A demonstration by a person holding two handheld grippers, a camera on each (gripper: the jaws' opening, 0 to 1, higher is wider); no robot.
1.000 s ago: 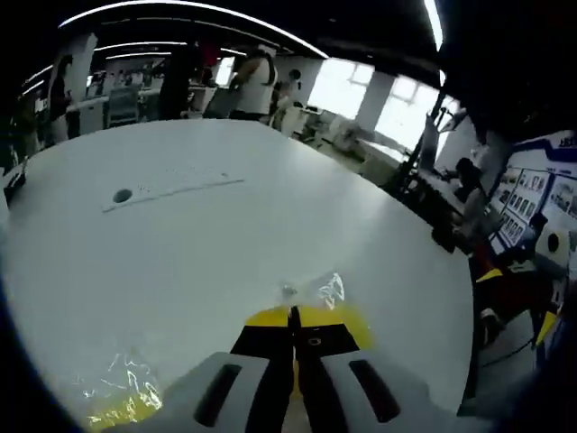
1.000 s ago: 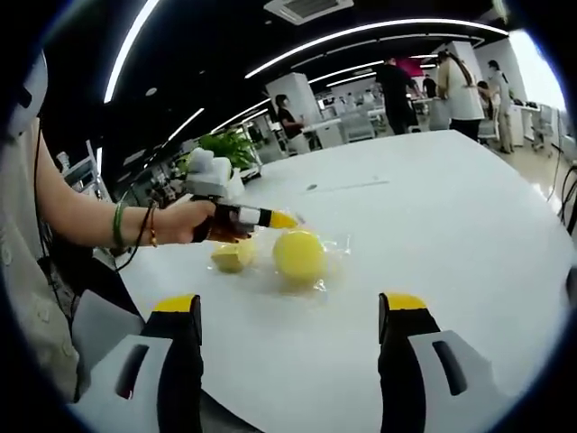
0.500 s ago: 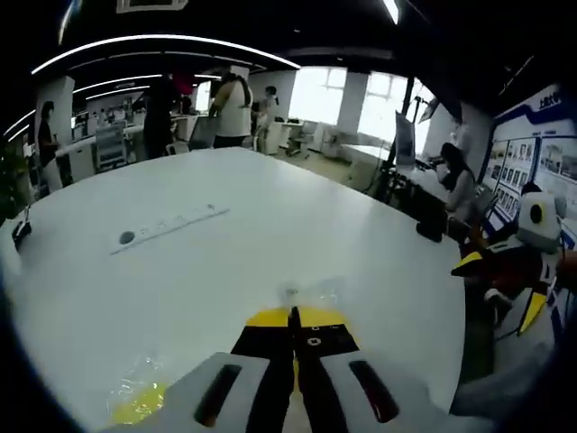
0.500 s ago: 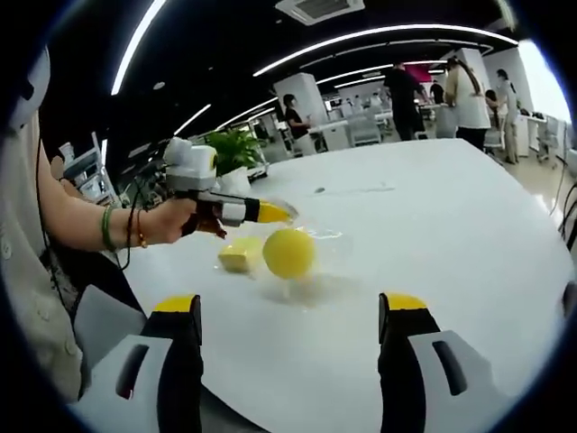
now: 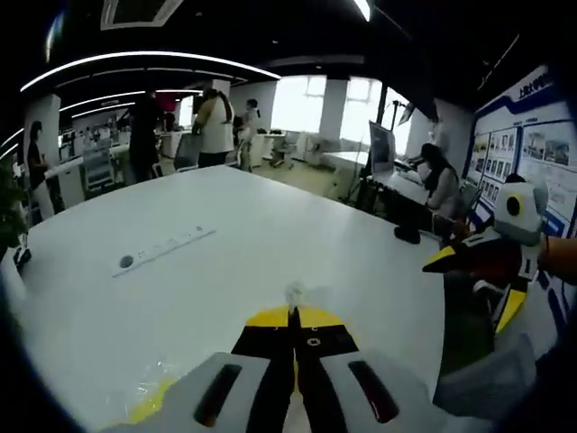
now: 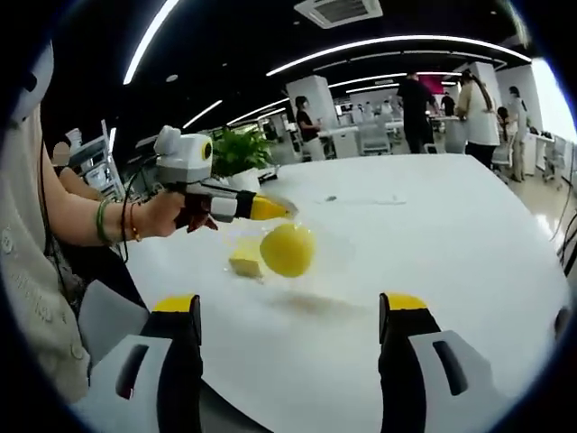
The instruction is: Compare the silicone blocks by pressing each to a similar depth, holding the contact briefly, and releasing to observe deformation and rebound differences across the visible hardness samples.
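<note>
My left gripper point(image 5: 293, 313) is shut on the edge of a clear plastic bag point(image 5: 293, 291). In the right gripper view the same left gripper point(image 6: 275, 209), held by a hand, carries that bag with a round yellow silicone ball point(image 6: 287, 250) hanging in it above the white table point(image 6: 433, 225). A pale yellow silicone block point(image 6: 243, 263) lies on the table just behind and left of the ball; in the left gripper view the block point(image 5: 149, 404) peeks in at the lower left. My right gripper point(image 6: 290, 311) is open and empty, well short of the ball, and appears again as right gripper point(image 5: 476, 283).
A narrow strip with a round hole point(image 5: 126, 262) lies on the white table point(image 5: 207, 289) farther out. Several people stand beyond the table's far edge point(image 6: 469, 99). A potted plant point(image 6: 239, 149) stands behind the left hand. Desks and a seated person point(image 5: 437, 185) are off the table's right side.
The left gripper has risen, lifting the bag and yellow ball off the table; a shadow now lies beneath. The block stays on the table. The right gripper stays open.
</note>
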